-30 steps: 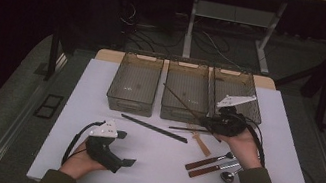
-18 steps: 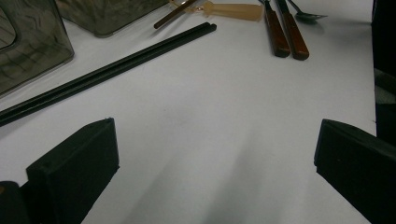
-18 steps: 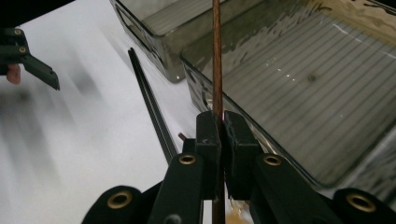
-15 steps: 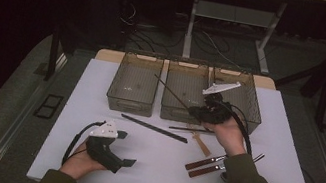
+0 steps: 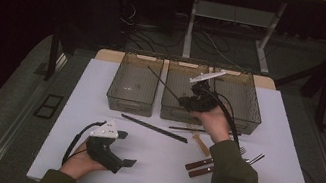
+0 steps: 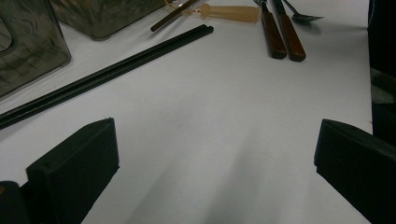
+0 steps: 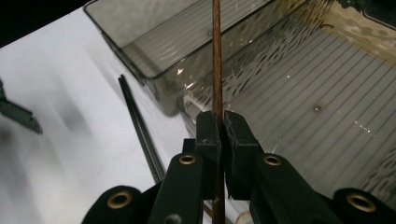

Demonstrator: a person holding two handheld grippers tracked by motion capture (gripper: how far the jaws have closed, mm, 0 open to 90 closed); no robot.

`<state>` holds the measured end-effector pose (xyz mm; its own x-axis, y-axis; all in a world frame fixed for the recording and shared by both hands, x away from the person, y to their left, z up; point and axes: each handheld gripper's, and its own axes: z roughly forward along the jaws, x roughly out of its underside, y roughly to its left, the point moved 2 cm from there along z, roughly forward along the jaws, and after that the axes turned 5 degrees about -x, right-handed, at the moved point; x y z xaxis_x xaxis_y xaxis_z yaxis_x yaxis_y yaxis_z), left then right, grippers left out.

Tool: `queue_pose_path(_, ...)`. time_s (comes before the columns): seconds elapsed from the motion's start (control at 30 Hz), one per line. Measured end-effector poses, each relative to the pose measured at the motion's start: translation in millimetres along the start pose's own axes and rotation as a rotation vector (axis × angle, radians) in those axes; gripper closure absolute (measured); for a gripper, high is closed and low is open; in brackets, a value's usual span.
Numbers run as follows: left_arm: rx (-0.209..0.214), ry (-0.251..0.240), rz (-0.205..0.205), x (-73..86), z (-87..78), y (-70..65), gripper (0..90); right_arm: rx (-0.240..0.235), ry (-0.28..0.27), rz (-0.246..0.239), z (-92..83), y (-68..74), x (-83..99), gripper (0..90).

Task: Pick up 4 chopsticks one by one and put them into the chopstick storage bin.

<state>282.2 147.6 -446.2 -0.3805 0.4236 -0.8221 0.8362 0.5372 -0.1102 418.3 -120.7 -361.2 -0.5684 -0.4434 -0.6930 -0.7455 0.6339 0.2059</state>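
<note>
My right gripper (image 5: pixel 183 101) (image 7: pixel 222 122) is shut on a thin brown chopstick (image 5: pixel 162 82) (image 7: pixel 216 56), held in the air above the middle clear bin (image 5: pixel 172 111) (image 7: pixel 303 93). The stick slants up and left, and its far tip reaches over the left bin (image 5: pixel 135 82) (image 7: pixel 154 28). My left gripper (image 5: pixel 126 149) (image 6: pixel 215 140) rests on the white table (image 5: pixel 162 172) at the front left, jaws wide open with only bare tabletop between them. A pair of black chopsticks (image 5: pixel 154 128) (image 6: pixel 107 74) (image 7: pixel 140 126) lies in front of the bins.
A third clear bin (image 5: pixel 245 103) stands at the right. On the table lie a second brown chopstick (image 5: pixel 185 128) (image 6: pixel 173 14), a pale wooden utensil (image 5: pixel 200 143) (image 6: pixel 229 12), two brown-handled pieces of cutlery (image 5: pixel 200 168) (image 6: pixel 280 30) and a metal fork (image 5: pixel 253 158).
My right gripper has carried the brown chopstick away from the cutlery pile, up and left to above the middle bin. The left gripper has stayed put.
</note>
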Motion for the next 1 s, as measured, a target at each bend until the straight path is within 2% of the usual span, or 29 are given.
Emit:
queue_pose_path(0.37,0.004,-0.005,0.000,-0.2,0.1,-0.5,0.0,0.002,0.017,-0.002,24.3,8.5,-26.7,85.4)
queue_pose_path(0.6,0.003,-0.007,0.005,-0.3,0.5,-0.6,0.0,0.012,0.034,0.000,39.3,8.9,-38.6,85.4)
queue_pose_path(0.7,0.003,-0.004,0.006,-0.3,0.7,-0.7,0.0,0.021,0.045,0.021,49.9,8.2,-45.4,85.4)
queue_pose_path(1.0,0.009,-0.010,-0.002,-0.6,-0.2,-1.3,0.0,0.062,0.075,0.043,73.2,10.9,-64.1,85.4)
